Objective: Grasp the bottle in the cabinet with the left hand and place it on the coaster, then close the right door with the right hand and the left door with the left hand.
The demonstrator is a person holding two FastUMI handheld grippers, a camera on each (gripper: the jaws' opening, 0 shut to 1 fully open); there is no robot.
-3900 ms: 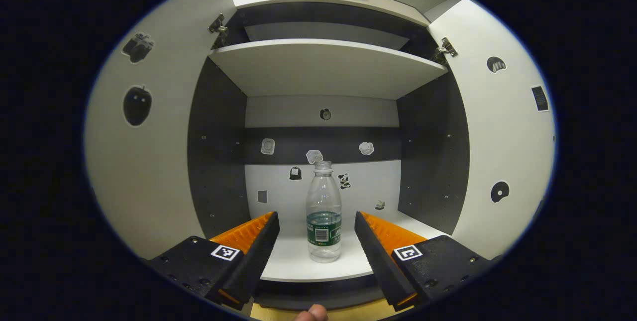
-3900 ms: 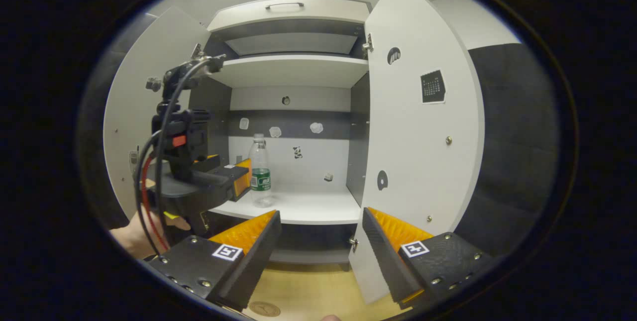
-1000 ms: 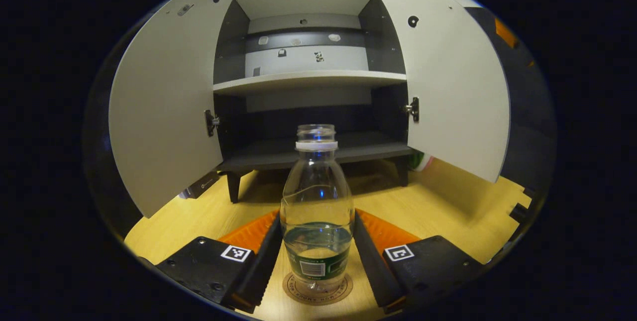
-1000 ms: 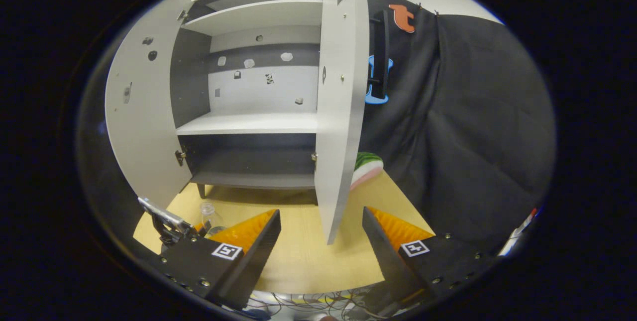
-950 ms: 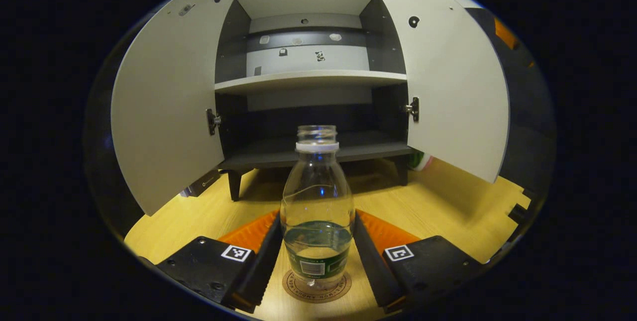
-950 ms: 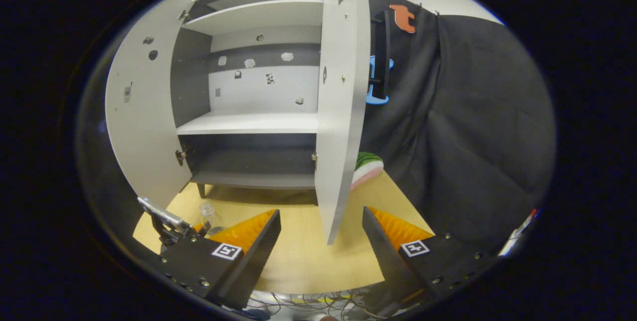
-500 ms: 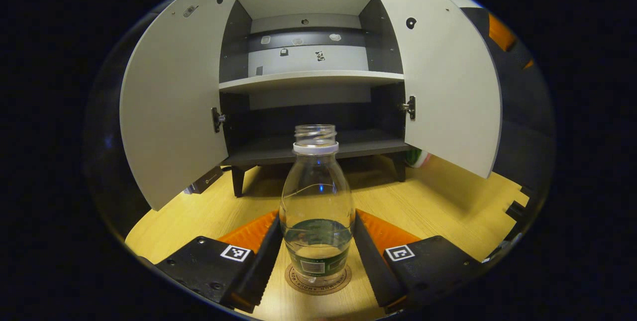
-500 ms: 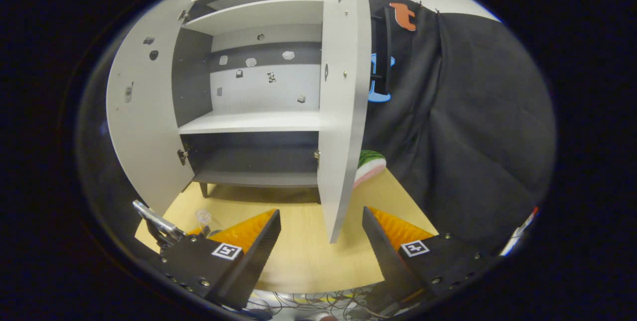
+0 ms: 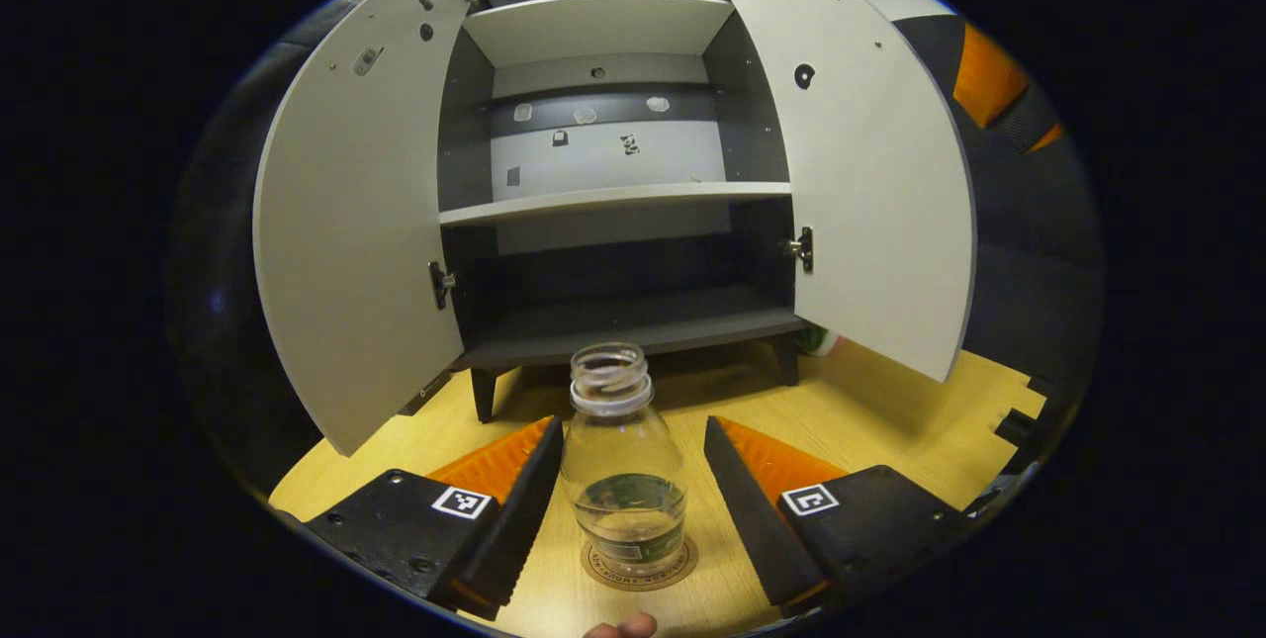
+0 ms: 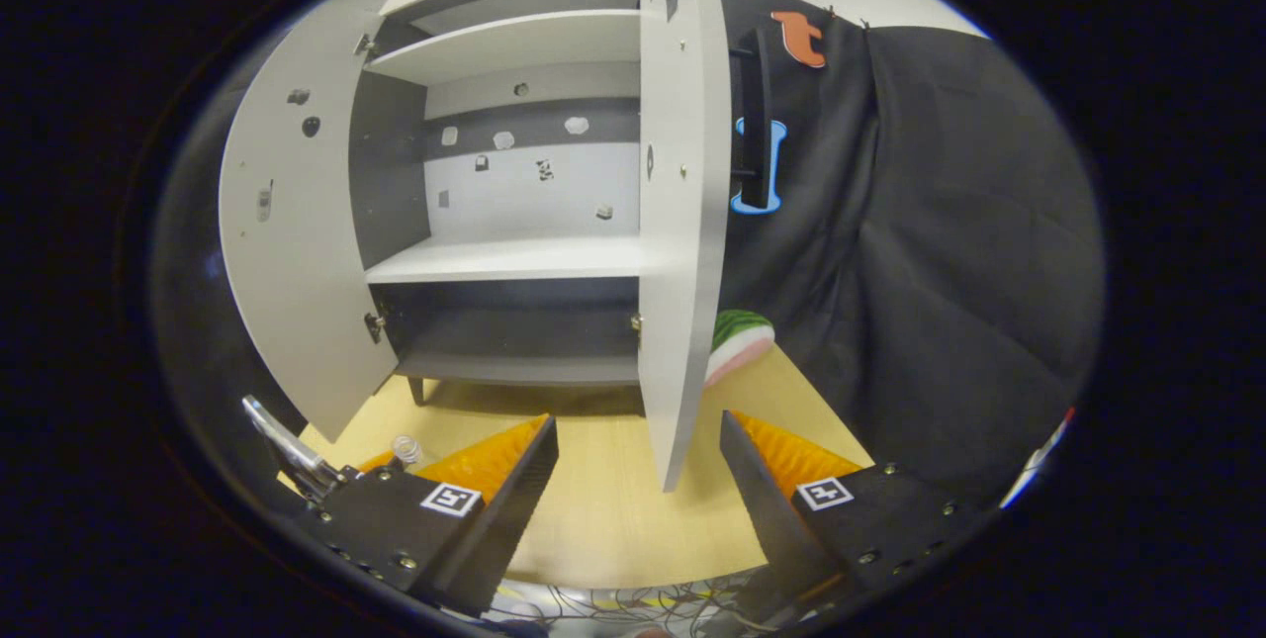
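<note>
The bottle [image 9: 625, 480] is seen standing upright on the coaster [image 9: 638, 564] on the wooden desk [image 9: 890, 420], between the parted fingers of the left hand-held gripper [image 9: 633, 490], ungripped. The right hand-held gripper [image 10: 638, 480] is held open before the right door [image 10: 673, 223]. The left door [image 9: 356, 252] is open too

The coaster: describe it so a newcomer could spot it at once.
Start at the white cabinet with both doors open, then come forward over the wooden table to the clear bottle. The coaster is the round brown disc with printed lettering under the bottle's base, the only flat disc there.
</note>
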